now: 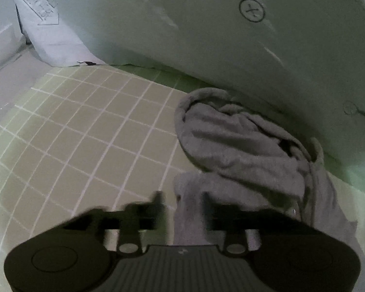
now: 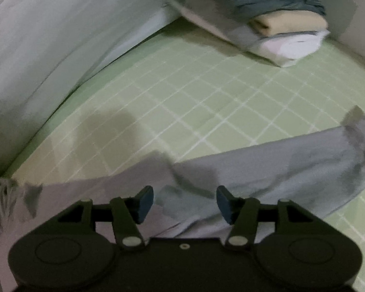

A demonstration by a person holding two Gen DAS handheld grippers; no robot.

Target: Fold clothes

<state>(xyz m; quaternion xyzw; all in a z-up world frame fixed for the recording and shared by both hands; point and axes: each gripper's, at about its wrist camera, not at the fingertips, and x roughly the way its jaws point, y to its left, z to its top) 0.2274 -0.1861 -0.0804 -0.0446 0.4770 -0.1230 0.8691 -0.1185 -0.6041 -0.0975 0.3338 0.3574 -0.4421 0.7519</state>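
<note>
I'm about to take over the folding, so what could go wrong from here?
1. The grey garment lies bunched against the white wall; a fold started now would likely trap wrinkles.
2. The left tool is open, with only a narrow strip of cloth between its fingers; closing there may catch too little and slip.
3. The right tool is open over a flat part of the garment; it may pinch one layer only, or the green mat too.

left tongs (image 1: pixel 182 206): black, ribbed body | right tongs (image 2: pixel 185 204): black, blue pads
</note>
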